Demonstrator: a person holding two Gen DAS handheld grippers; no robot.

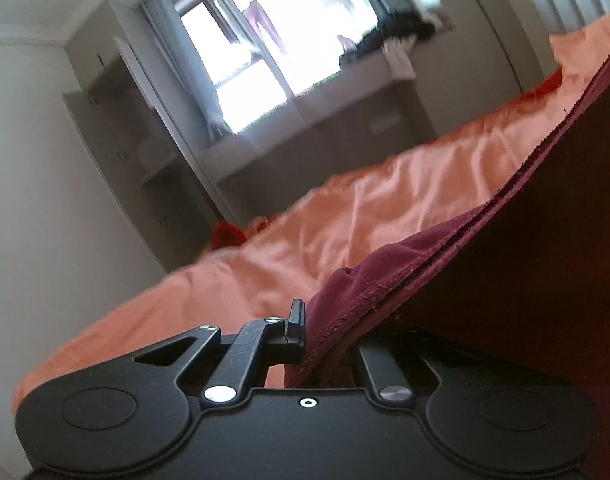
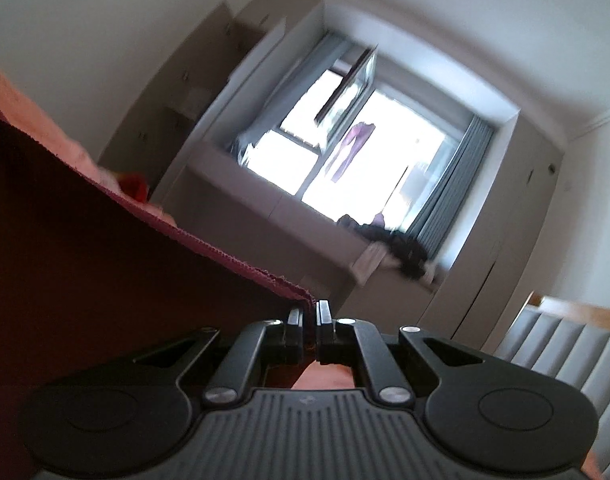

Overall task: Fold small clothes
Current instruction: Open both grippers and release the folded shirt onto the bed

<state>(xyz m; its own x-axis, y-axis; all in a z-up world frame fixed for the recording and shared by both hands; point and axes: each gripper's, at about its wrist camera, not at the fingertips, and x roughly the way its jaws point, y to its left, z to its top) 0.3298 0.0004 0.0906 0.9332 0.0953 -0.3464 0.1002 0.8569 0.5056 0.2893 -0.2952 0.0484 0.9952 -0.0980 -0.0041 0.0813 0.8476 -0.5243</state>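
Left wrist view, bottom centre: left gripper (image 1: pixel 329 332) pinched onto a bunched corner of the maroon garment (image 1: pixel 385 272); only the left-hand finger visible, the other buried under cloth. Hemmed edge rising taut toward the upper right of the frame, dark underside filling the right side. Behind it, across mid-frame: orange bedsheet (image 1: pixel 345 216), wrinkled. Far, upper centre: bright window (image 1: pixel 265 64), blurred; grey cabinets (image 1: pixel 117 92) at left, doors apparently shut, contents hidden.

Right wrist view, bottom centre: right gripper (image 2: pixel 309 320) closed to a narrow slit on the opposite corner of the same garment, cloth spreading over the left half of the frame. Small red item (image 2: pixel 135 188) just past the hem, mid-left; identity unclear. Padded headboard (image 2: pixel 565 344) at lower right. Far centre: window and sill with a dark heap of clothes (image 2: pixel 389 244).

Likely risks: thin bite at the right corner, slipping out under tension and dropping one side; uneven pull between grippers skewing the hem, giving a crooked fold; bunched cloth at the left corner carrying a crease into the fold. No open container in view.
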